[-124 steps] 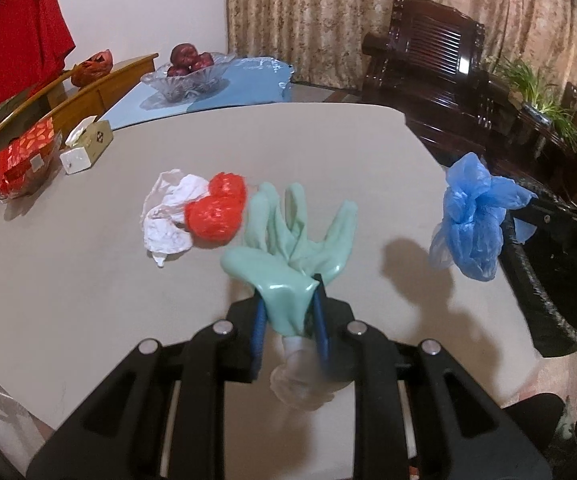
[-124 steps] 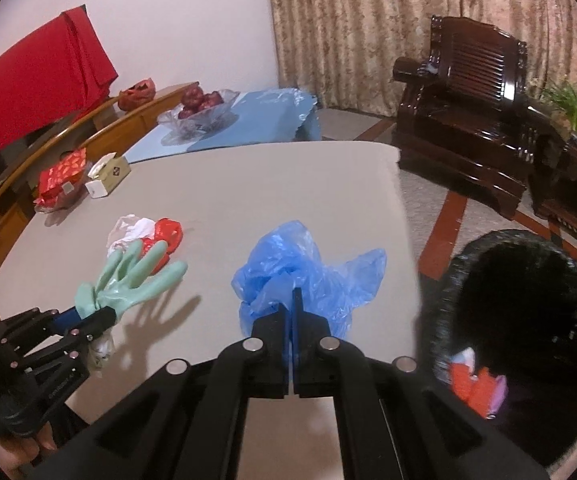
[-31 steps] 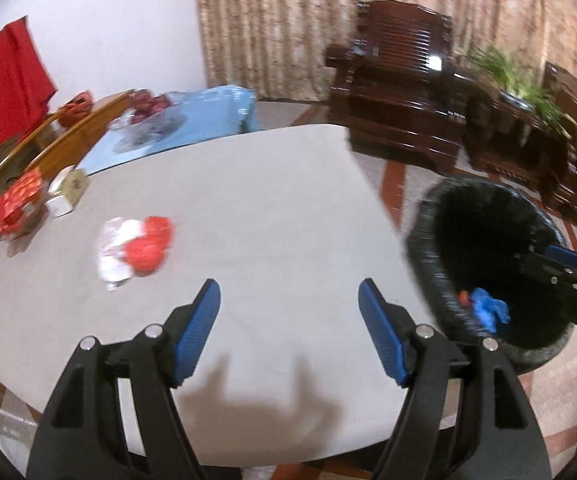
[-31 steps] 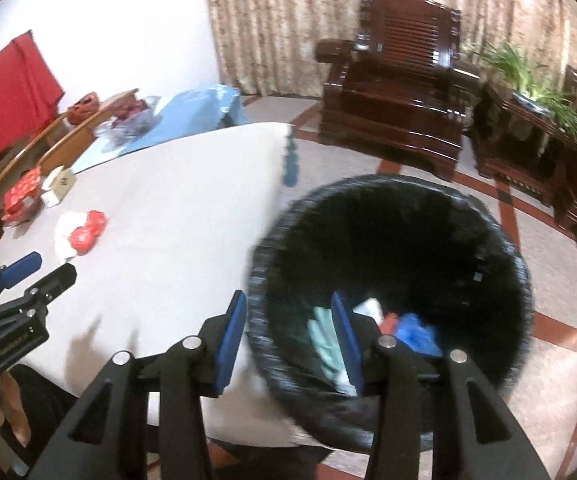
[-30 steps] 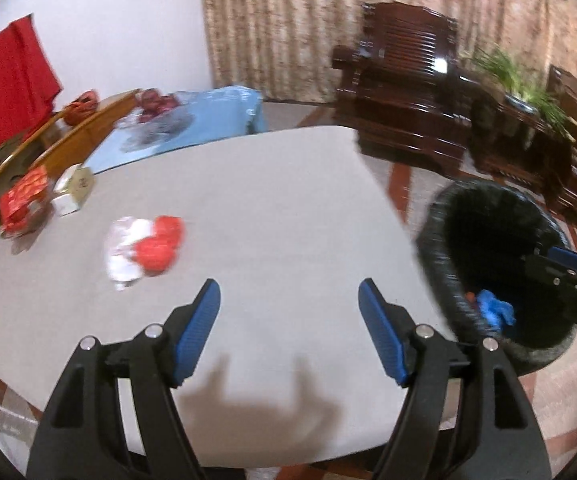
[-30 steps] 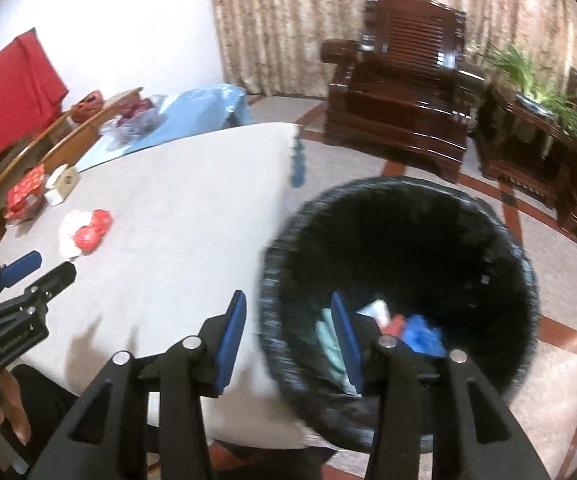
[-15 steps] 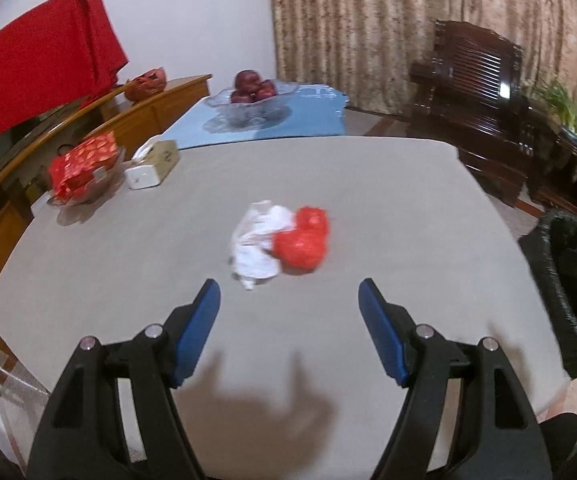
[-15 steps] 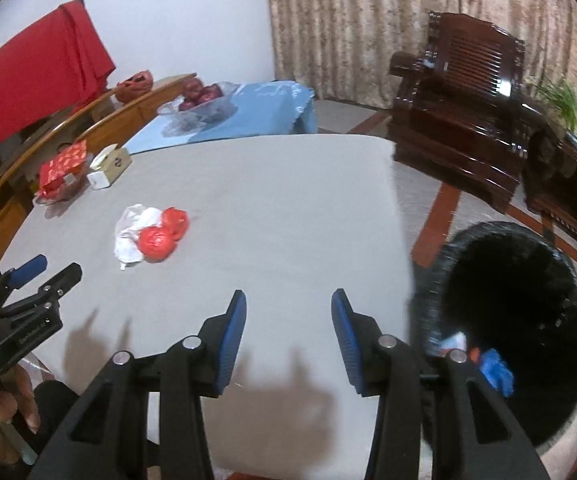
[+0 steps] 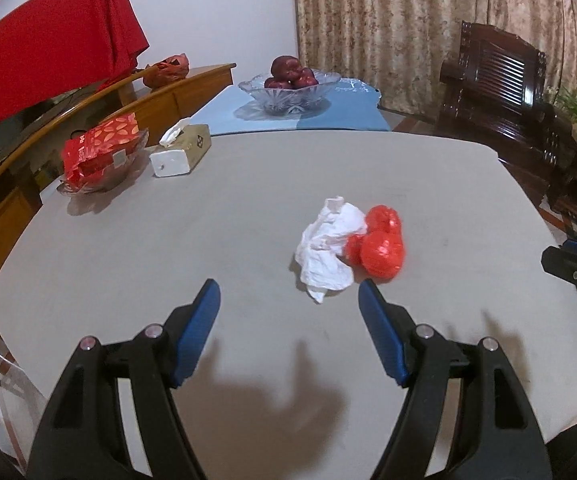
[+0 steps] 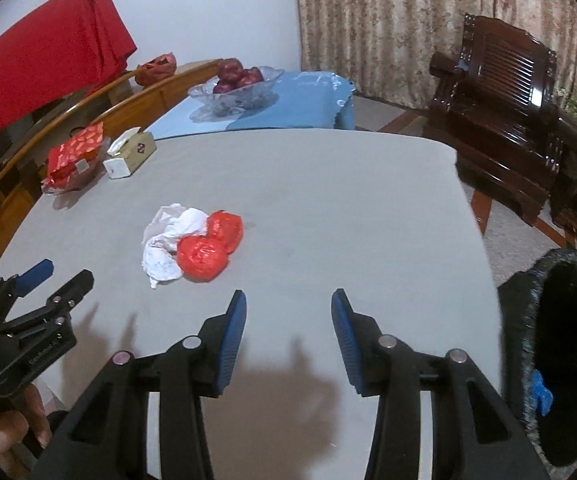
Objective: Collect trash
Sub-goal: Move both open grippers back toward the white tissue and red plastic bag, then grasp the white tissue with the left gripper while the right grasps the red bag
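Note:
A crumpled white paper [image 9: 328,248] [image 10: 166,246] and a crumpled red plastic bag [image 9: 380,246] [image 10: 208,248] lie touching each other on the grey table [image 9: 248,184] [image 10: 328,208]. My left gripper [image 9: 288,292] [image 10: 58,276] is open and empty, just short of the white paper. My right gripper [image 10: 286,300] [image 9: 568,252] is open and empty, to the right of the red bag. A black waste bin [image 10: 560,340] stands off the table's right edge with blue trash [image 10: 538,392] inside.
A tissue box [image 9: 182,152], a red packet in a glass dish [image 9: 100,156] and a glass fruit bowl [image 9: 288,88] on a blue cloth stand at the far left and back. Dark wooden chairs [image 9: 500,92] stand beyond the table's right side. A hand [image 10: 8,428] holds the left gripper.
Both grippers have swung left from the bin toward the table's middle. The white paper and red bag now lie close in front of the left gripper; the bin has slid to the right edge.

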A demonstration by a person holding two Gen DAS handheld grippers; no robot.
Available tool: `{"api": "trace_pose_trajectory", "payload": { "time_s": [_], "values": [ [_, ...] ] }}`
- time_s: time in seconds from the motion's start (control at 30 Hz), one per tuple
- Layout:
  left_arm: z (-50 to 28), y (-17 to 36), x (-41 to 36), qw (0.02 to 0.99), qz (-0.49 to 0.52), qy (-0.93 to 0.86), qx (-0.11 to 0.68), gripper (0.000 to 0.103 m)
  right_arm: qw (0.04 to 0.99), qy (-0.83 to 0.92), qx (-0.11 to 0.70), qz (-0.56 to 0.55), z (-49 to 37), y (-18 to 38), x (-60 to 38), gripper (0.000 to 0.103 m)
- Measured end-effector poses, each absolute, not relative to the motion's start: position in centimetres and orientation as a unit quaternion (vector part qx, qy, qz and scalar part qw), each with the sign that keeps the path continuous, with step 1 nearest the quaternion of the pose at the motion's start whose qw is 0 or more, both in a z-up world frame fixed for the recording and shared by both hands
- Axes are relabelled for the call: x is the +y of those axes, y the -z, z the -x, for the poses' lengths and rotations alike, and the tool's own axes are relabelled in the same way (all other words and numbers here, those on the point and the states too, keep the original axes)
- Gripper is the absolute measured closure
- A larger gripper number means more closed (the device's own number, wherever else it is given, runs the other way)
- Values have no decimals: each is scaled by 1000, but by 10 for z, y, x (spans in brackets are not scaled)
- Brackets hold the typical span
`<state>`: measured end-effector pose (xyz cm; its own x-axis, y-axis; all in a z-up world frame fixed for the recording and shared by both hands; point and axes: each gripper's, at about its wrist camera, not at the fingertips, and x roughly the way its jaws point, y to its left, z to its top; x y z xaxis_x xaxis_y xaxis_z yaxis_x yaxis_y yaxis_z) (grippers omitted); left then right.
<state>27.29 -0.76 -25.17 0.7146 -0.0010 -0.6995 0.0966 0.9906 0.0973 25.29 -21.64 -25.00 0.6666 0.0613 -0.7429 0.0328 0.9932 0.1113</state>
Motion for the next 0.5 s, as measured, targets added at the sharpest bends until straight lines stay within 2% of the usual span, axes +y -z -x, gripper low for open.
{"api": "trace_pose_trajectory", "payload": {
  "time_s": [0.5],
  "values": [
    [-335, 292, -1, 915, -59, 34, 397, 35, 905, -26, 420, -52, -310, 285, -187, 59]
  ]
}}
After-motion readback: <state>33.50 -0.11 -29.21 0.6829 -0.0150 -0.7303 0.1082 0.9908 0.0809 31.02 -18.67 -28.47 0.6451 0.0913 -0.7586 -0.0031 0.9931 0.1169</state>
